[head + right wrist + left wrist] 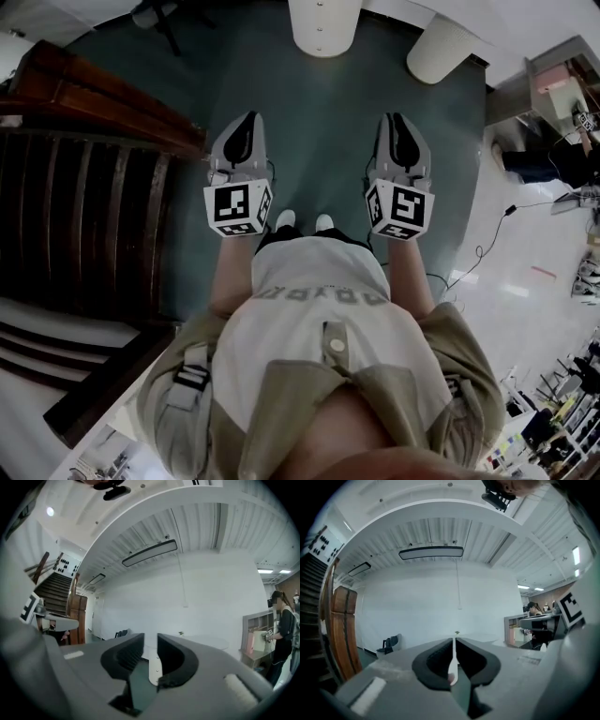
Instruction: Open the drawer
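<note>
No drawer shows in any view. In the head view both grippers are held level in front of the person, over a dark green floor point(319, 122). My left gripper point(246, 127) has its jaws pressed together, and the left gripper view confirms my left gripper point(454, 641) is shut with nothing in it. My right gripper point(399, 124) stands beside it; in the right gripper view a narrow gap shows between the jaws of my right gripper point(150, 641), with nothing held. Both point toward a white wall point(440, 602) across the room.
A dark wooden staircase point(84, 197) runs along the left. Two white round tables point(323, 23) point(441, 47) stand ahead. A chair point(389, 645) sits by the far wall. A person point(283, 630) stands at shelving on the right; desks and cables lie on the white floor point(525, 281).
</note>
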The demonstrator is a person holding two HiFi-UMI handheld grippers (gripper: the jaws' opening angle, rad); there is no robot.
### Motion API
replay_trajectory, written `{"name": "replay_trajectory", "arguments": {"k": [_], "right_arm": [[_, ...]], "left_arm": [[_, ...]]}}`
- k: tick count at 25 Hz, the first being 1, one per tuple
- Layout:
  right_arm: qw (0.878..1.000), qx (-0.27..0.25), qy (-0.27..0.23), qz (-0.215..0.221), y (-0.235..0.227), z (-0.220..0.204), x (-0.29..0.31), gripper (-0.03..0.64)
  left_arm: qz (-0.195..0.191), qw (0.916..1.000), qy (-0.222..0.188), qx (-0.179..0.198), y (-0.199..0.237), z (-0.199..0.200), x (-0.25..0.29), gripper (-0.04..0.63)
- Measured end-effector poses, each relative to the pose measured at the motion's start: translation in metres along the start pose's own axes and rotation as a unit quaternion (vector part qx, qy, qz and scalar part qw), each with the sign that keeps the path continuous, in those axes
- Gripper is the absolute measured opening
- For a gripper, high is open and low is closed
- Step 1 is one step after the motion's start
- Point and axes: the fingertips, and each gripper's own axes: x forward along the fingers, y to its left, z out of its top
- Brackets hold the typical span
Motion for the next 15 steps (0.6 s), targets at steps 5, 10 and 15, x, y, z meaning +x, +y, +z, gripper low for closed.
{"name": "replay_trajectory", "arguments": {"k": [5,10,15], "right_arm": [[1.0,0.0,-0.003,0.031,-0.008,0.003,-0.007,0.282],[0.999,0.003,0.003,0.038,-0.017,-0.003,-0.008,0.35],[0.999,0.01,0.014,0.042,-0.013,-0.016,-0.003,0.354]], "left_arm": [[0.006,0.9997,-0.001,-0.023,-0.009,0.002,-0.008,0.189],[0.01,0.9995,-0.003,-0.031,-0.012,0.003,-0.007,0.253],[0.012,0.9995,0.007,-0.029,-0.003,-0.005,-0.003,0.255]]}}
